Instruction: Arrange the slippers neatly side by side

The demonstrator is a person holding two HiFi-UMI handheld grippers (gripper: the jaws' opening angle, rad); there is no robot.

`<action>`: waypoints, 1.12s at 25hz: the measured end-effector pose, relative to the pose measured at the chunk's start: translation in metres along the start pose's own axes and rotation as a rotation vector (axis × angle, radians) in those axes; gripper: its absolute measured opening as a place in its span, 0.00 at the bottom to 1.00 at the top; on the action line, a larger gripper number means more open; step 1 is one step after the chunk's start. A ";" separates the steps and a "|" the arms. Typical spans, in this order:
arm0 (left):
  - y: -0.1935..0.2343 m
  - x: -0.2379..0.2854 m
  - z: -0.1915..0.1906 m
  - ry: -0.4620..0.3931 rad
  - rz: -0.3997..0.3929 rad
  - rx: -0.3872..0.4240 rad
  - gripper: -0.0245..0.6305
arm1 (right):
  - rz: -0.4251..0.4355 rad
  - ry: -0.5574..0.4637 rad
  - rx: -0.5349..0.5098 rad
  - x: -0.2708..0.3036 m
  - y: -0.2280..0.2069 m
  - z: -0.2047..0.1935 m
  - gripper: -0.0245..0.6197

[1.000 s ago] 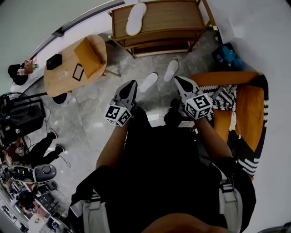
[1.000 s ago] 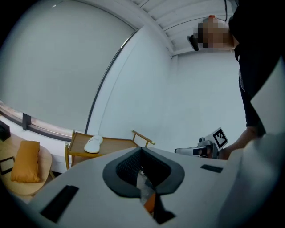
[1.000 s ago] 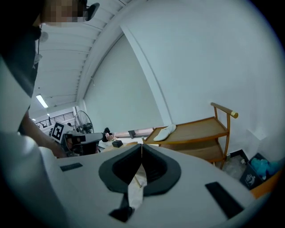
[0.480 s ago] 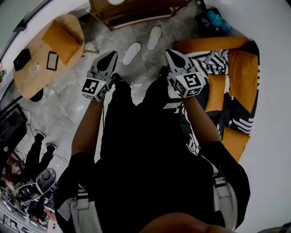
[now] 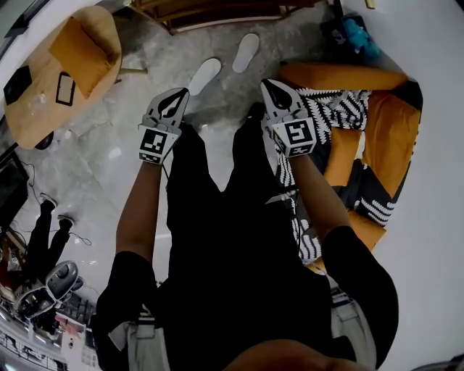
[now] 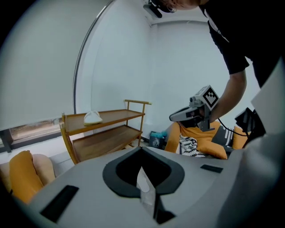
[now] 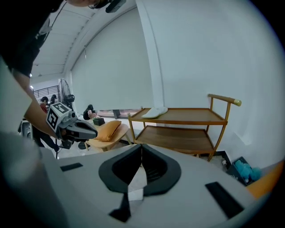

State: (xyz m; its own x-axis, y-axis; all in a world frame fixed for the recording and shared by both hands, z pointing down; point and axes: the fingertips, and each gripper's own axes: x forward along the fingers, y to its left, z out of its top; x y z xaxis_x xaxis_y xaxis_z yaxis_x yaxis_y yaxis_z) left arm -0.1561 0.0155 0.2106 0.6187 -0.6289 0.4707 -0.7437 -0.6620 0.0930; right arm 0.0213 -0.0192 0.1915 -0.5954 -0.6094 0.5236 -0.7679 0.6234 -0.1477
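Two white slippers lie apart on the grey floor, one (image 5: 205, 75) angled left and the other (image 5: 246, 52) further back to the right. My left gripper (image 5: 176, 95) hovers short of the nearer slipper, its jaws shut and empty. My right gripper (image 5: 272, 86) hangs level with it, beside the sofa, also shut with nothing in it. A third white slipper (image 6: 92, 117) rests on the top board of the wooden shelf (image 6: 107, 129); the same slipper (image 7: 154, 112) also shows in the right gripper view. Each gripper view catches the other gripper: the right gripper (image 6: 191, 113) and the left gripper (image 7: 71, 127).
The wooden shelf (image 5: 217, 11) stands just behind the slippers. A round wooden table (image 5: 43, 109) with an orange cushion (image 5: 80, 43) is at the left. An orange sofa (image 5: 391, 123) with a black-and-white pillow (image 5: 337, 109) is close on the right. People stand at the far left.
Both grippers have come down toward the floor and the view has tipped lower. The slippers and shelf have slid toward the top edge. Jaws stay shut.
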 end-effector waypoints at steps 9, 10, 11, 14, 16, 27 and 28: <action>0.001 0.071 -0.087 0.176 -0.109 0.081 0.06 | -0.020 0.051 0.022 0.066 -0.042 -0.089 0.09; 0.002 0.077 -0.098 0.199 -0.119 0.099 0.06 | -0.017 0.061 0.021 0.074 -0.044 -0.101 0.09; 0.001 0.082 -0.111 0.227 -0.129 0.117 0.06 | -0.012 0.073 0.020 0.081 -0.047 -0.113 0.09; -0.005 0.100 -0.146 0.304 -0.170 0.185 0.06 | 0.002 0.123 0.003 0.094 -0.055 -0.151 0.09; -0.006 0.112 -0.166 0.336 -0.196 0.221 0.06 | 0.000 0.155 -0.021 0.106 -0.063 -0.175 0.09; 0.004 0.168 -0.285 0.541 -0.296 0.416 0.06 | 0.017 0.306 0.009 0.173 -0.080 -0.281 0.09; 0.007 0.172 -0.296 0.557 -0.299 0.430 0.06 | 0.017 0.316 0.013 0.178 -0.082 -0.289 0.09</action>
State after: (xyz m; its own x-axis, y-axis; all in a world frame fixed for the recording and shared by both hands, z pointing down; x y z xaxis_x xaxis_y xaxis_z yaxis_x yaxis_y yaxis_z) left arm -0.1300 0.0229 0.5515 0.4743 -0.1756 0.8627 -0.3302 -0.9438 -0.0105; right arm 0.0463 -0.0367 0.5397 -0.5070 -0.4154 0.7552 -0.7624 0.6248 -0.1681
